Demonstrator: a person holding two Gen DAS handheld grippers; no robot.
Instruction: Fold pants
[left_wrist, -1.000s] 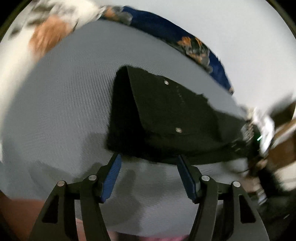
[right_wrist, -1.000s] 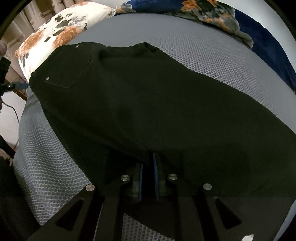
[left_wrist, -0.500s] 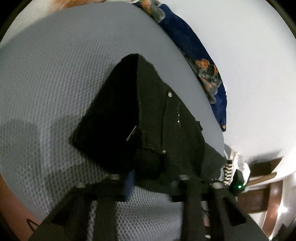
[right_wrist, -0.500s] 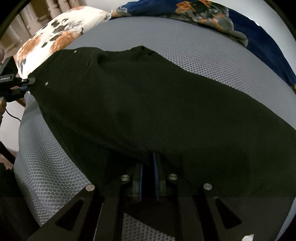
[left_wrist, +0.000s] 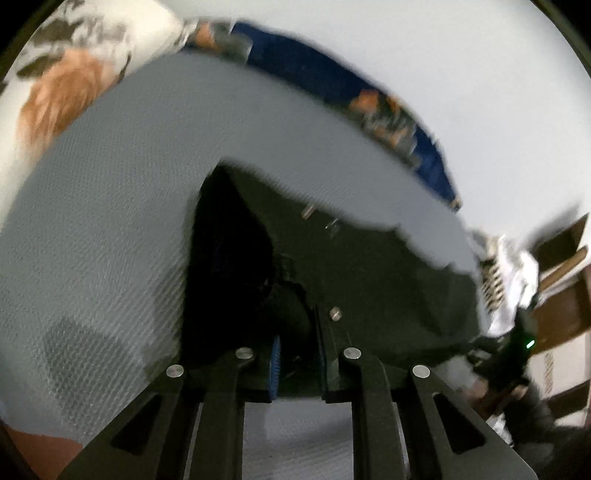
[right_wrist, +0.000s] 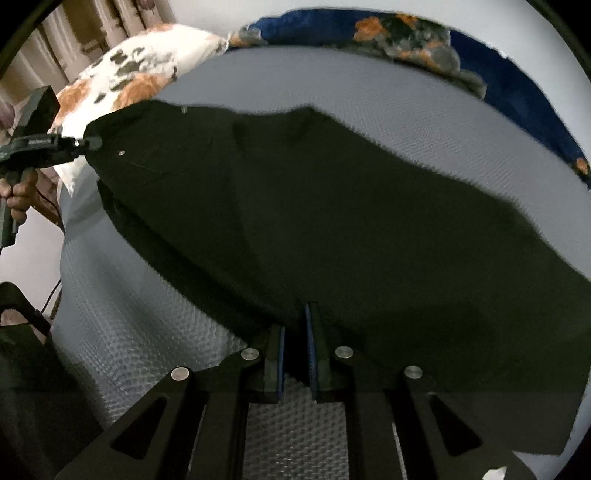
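Note:
Black pants (right_wrist: 314, 206) lie stretched across a grey textured mattress (right_wrist: 424, 110). My right gripper (right_wrist: 296, 332) is shut on the near edge of the pants. My left gripper (left_wrist: 297, 343) is shut on the waistband corner of the pants (left_wrist: 369, 280), near a pocket with metal rivets. In the right wrist view the left gripper (right_wrist: 86, 142) shows at the far left, pinching the waistband corner and lifting it off the mattress.
A floral white and orange pillow (right_wrist: 136, 74) lies at the head of the mattress. A blue floral blanket (right_wrist: 498, 88) runs along the far side by the wall. Wooden furniture (left_wrist: 561, 288) stands beyond the mattress edge in the left wrist view.
My left gripper went from open in front of the waistband to shut on it and has lifted that corner. The right gripper stayed shut on the pants' edge.

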